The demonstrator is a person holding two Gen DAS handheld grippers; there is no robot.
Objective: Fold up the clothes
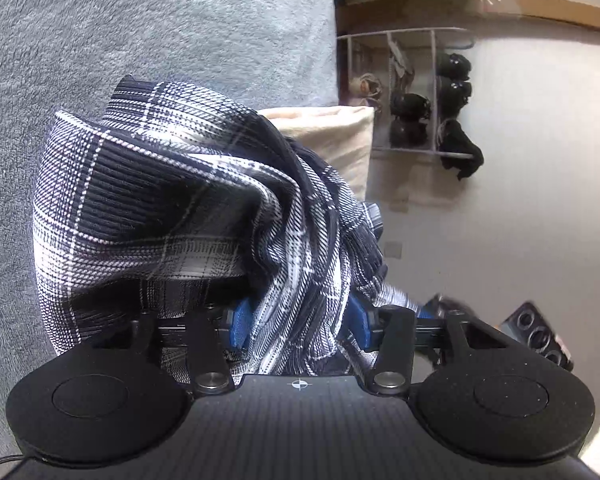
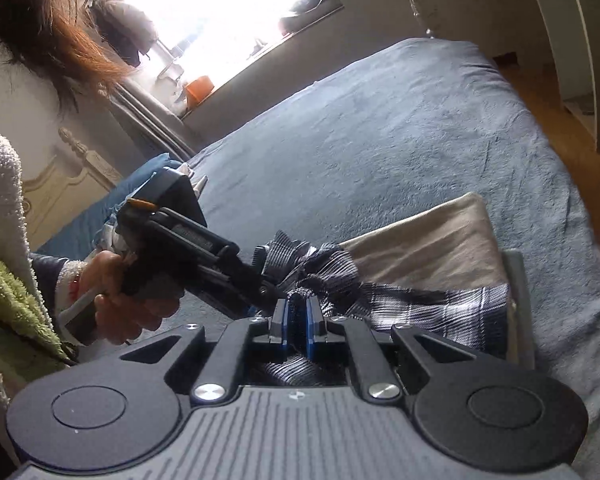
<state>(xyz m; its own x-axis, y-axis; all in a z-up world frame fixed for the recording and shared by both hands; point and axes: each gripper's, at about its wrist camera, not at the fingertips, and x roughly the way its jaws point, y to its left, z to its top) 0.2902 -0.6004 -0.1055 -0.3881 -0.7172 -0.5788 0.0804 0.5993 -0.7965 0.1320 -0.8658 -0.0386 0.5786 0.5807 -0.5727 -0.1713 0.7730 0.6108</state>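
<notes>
Both grippers have hold of the same plaid garment (image 1: 172, 200), a dark blue and white checked piece bunched up in the air just above the bed (image 1: 100, 32), which is covered with a grey-blue fleece blanket.

The left gripper (image 1: 298, 322) has its blue-padded fingers (image 1: 240, 324) set fairly wide, with a thick gather of the plaid cloth running between them; the fabric billows up in front of its camera and hides most of what is behind. The right gripper (image 2: 298, 314) has its fingers (image 2: 284, 320) squeezed nearly together on a thin edge of the same cloth, and the rest of the garment (image 2: 439, 308) trails away to the right across the bed.

From the right wrist view, the left gripper (image 2: 260, 276) meets the cloth just beside the right one, held by a hand (image 2: 120, 300) coming out of a white fuzzy sleeve (image 2: 0, 200).

A folded cream cloth (image 2: 427, 240) lies flat on the blanket just behind the plaid. Beyond the bed's edge a white wire rack (image 1: 411, 92) of dark shoes stands on the pale floor.
</notes>
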